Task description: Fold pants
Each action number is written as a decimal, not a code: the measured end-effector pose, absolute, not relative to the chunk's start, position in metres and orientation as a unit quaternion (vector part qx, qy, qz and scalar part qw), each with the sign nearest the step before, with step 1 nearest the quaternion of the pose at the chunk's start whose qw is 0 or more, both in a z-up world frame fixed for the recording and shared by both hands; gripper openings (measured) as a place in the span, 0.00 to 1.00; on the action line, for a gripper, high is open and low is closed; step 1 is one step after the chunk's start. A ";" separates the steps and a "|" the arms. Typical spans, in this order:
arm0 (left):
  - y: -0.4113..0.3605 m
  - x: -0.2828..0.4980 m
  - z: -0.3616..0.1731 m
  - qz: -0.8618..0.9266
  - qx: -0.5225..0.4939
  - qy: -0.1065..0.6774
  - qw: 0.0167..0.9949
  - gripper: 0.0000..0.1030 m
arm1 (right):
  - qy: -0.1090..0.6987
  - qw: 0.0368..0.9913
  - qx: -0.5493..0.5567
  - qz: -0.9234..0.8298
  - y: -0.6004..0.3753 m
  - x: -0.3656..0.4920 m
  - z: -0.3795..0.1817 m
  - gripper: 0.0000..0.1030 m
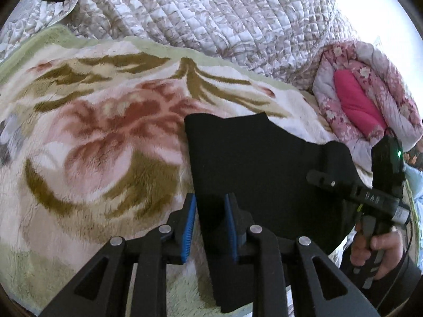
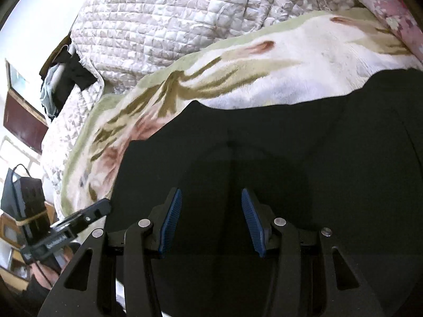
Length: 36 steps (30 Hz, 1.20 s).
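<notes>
Left wrist view: left gripper (image 1: 210, 208) over the left edge of the black pants (image 1: 259, 163), which lie on a floral blanket (image 1: 92, 137); jaws slightly apart, cloth edge between the blue pads, not pinched. A hand (image 1: 375, 245) holds the other tool at right.

Right wrist view: right gripper (image 2: 211, 211) above the pants (image 2: 290, 145), jaws apart, nothing gripped. Quilt (image 2: 171, 26) behind.

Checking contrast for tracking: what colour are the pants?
Plain black pants; clearest in the left wrist view.

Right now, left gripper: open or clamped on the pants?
Open. The left gripper shows a gap between its blue pads, with the black pants lying below, unpinched.
</notes>
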<state>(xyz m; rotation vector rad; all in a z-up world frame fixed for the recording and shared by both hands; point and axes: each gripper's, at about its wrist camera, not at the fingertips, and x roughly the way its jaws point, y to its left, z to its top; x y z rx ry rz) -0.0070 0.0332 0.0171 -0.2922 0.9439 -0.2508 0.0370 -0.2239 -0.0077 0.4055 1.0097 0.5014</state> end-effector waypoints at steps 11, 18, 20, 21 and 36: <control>0.035 -0.009 0.008 -0.123 -0.143 0.457 0.869 0.24 | 0.495 0.799 0.237 0.247 -0.224 0.058 -0.022 0.03; 0.037 -0.013 0.017 -0.116 -0.136 0.449 0.875 0.24 | 0.466 0.819 0.237 0.235 -0.241 0.043 -0.009 0.02; 0.036 -0.012 0.019 -0.117 -0.135 0.446 0.877 0.24 | 0.478 0.812 0.247 0.226 -0.246 0.047 -0.021 0.02; 0.035 -0.010 0.020 -0.117 -0.135 0.446 0.877 0.24 | 0.477 0.811 0.252 0.227 -0.248 0.048 -0.023 0.02; 0.006 0.039 0.034 -0.134 -0.086 0.428 0.889 0.24 | 0.452 0.851 0.170 0.206 -0.237 0.037 0.009 0.05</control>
